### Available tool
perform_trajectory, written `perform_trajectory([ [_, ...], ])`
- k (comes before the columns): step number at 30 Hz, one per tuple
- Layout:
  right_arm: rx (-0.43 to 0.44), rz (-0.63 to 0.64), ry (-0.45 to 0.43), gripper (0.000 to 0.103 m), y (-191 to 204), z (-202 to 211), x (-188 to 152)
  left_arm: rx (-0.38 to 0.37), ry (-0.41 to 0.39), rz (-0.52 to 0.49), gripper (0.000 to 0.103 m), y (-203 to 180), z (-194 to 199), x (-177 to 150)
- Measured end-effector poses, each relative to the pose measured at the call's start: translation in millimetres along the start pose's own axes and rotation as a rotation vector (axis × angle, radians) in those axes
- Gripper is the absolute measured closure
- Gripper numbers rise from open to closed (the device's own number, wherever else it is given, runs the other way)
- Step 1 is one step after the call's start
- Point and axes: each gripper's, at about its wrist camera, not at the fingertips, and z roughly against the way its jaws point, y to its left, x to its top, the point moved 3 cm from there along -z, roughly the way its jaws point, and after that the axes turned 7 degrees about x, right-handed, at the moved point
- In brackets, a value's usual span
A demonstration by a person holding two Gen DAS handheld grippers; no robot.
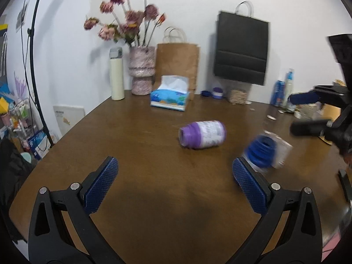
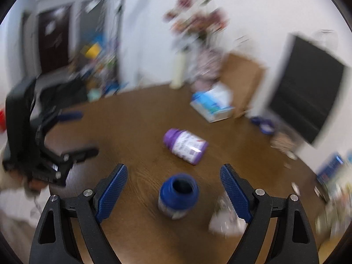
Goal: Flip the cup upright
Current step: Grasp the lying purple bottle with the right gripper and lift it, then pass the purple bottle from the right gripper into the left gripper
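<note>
Left gripper: fingers spread wide, nothing between them, held low over the brown wooden table.

Right gripper: fingers likewise spread wide and empty. In the left wrist view it shows at the right edge, well apart from the left one.

Blue-topped cup: sits on the table between the right gripper's fingers, touching neither pad, its dark blue rim and opening turned toward the camera. In the left wrist view the same cup is badly blurred, just beyond the tip of the left gripper's right finger; it looks tilted, but whether upright or on its side cannot be told.

Purple-capped bottle: lying on its side on the table, ahead of both grippers and beyond the cup, apart from it. Cap points left in both views.

Farther ahead, near the wall: tissue box, vase with dried flowers, cream thermos, brown paper bag, black paper bag.
</note>
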Motion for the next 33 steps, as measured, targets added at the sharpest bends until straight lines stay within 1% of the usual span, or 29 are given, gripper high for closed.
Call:
perform_trajectory([
  [1, 0.017, 0.015, 0.039, 0.013, -10, -19, 10, 0.011, 0.017, 0.009, 0.000, 3, -9, 2],
  [3, 0.017, 0.059, 0.096, 0.013, -24, -56, 30, 0.009, 0.066, 0.050, 0.000, 14, -36, 9],
  [6, 0.046, 0.141, 0.216, 0.013, -32, -110, 43, 0.003, 0.139, 0.128, 0.000, 32, -68, 13],
  [9, 0.052, 0.251, 0.324, 0.013, -30, -157, 44, 0.003, 0.196, 0.194, 0.000, 48, -91, 13],
  [10, 0.050, 0.275, 0.351, 0.015, -29, -168, 45, -0.002, 0.207, 0.211, 0.000, 52, -96, 11],
  [11, 0.065, 0.295, 0.393, 0.016, -29, -183, 44, -0.003, 0.216, 0.219, 0.000, 54, -99, 10],
  [13, 0.077, 0.308, 0.474, 0.025, -35, -206, 42, -0.006, 0.239, 0.233, 0.000, 58, -105, 5],
  [14, 0.061, 0.312, 0.511, 0.026, -38, -216, 40, -0.006, 0.249, 0.237, 0.000, 60, -107, 4],
  [15, 0.060, 0.304, 0.520, 0.026, -42, -221, 41, -0.008, 0.254, 0.238, 0.000, 61, -108, 2],
  [16, 0.074, 0.267, 0.529, 0.027, -48, -225, 44, -0.012, 0.255, 0.238, 0.000, 62, -108, 0],
  [18, 0.112, 0.137, 0.535, 0.031, -61, -227, 50, -0.015, 0.256, 0.228, 0.000, 62, -108, -1],
  [20, 0.127, 0.064, 0.537, 0.031, -70, -230, 54, -0.021, 0.251, 0.221, 0.000, 60, -106, -1],
  [23, 0.152, -0.048, 0.571, 0.031, -81, -237, 57, -0.058, 0.241, 0.219, 0.000, 54, -102, 2],
  [24, 0.150, -0.074, 0.592, 0.031, -80, -241, 57, -0.067, 0.238, 0.220, 0.000, 52, -100, 3],
  [27, 0.142, -0.074, 0.635, 0.033, -72, -252, 54, -0.074, 0.216, 0.213, 0.000, 49, -89, 3],
  [29, 0.146, -0.107, 0.641, 0.034, -68, -253, 54, -0.069, 0.204, 0.199, 0.000, 51, -80, 2],
  [31, 0.143, -0.161, 0.593, 0.034, -69, -244, 59, -0.077, 0.199, 0.199, 0.000, 57, -73, 0],
  [32, 0.143, -0.195, 0.544, 0.034, -70, -235, 64, -0.090, 0.196, 0.210, 0.000, 61, -70, 1],
  [33, 0.171, -0.234, 0.482, 0.034, -69, -222, 69, -0.105, 0.193, 0.222, 0.000, 63, -67, 1],
])
